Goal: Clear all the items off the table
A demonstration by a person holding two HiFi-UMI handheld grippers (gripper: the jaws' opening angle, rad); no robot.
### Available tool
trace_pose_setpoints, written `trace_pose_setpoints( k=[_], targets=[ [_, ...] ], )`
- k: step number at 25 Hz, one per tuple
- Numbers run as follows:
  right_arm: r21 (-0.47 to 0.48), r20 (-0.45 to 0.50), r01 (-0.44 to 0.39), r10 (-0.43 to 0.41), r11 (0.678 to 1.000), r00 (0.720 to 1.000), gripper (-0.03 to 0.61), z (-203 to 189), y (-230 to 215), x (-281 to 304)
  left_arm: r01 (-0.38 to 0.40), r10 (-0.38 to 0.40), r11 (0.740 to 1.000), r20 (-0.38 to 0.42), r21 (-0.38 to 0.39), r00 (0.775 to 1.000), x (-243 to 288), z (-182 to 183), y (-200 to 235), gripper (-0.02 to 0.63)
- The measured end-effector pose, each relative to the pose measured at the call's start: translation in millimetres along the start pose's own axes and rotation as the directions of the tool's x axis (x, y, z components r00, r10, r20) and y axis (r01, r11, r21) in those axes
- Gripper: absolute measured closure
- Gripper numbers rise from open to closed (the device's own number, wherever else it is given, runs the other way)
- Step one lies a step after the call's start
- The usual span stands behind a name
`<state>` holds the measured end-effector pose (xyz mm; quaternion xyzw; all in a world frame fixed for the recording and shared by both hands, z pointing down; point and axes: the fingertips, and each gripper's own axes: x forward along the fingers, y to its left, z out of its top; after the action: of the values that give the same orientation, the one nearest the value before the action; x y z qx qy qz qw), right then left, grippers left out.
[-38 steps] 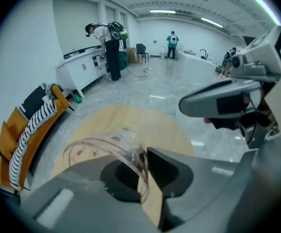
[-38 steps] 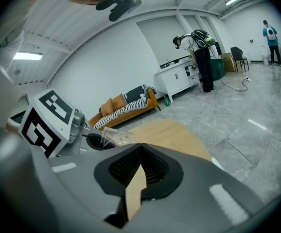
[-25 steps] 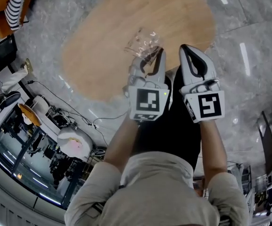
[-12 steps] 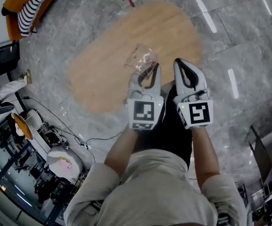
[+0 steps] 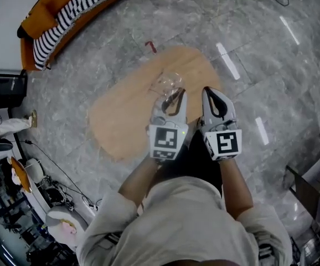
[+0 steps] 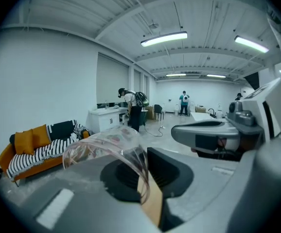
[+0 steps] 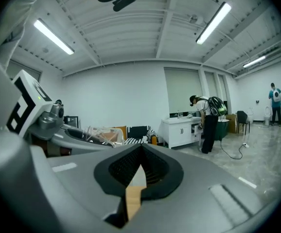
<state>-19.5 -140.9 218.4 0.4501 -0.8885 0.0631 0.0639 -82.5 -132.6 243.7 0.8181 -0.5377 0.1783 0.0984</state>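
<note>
Sofa point(image 5: 55, 15), orange with a striped cover, occupies the upper left of the head view. Oval wooden table point(image 5: 121, 121) stands on the grey stone floor point(image 5: 259, 54), below both grippers. Left gripper point(image 5: 171, 96) is clamped on a clear plastic wrapper point(image 5: 168, 82), which is pinched at the jaw tips. The wrapper is held up off the table and bulges out to the left of the jaws in the left gripper view. Right gripper point(image 5: 215, 95), just beside the left, has its jaws pressed together with nothing between them.
</note>
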Motion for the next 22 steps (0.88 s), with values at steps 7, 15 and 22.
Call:
trace_pose_setpoints(
  k=[7,15,22],
  targets=[
    [-0.033,0.102,0.059,-0.056,0.998,0.993,0.572,58,19,-43,0.041,-0.04,0.999,0.082,-0.006,0.996,-52,40,-27,0.56],
    [-0.116,0.176,0.096,-0.074,0.989,0.982,0.572,103,43,-73,0.077,-0.081,0.997,0.181,0.03,0.98,-87,81,-42,0.56],
    [-0.168,0.213,0.119,-0.081,0.979,0.974,0.572,131,47,-88,0.074,-0.086,0.995,0.22,0.065,0.972,-105,98,-46,0.56]
  ],
)
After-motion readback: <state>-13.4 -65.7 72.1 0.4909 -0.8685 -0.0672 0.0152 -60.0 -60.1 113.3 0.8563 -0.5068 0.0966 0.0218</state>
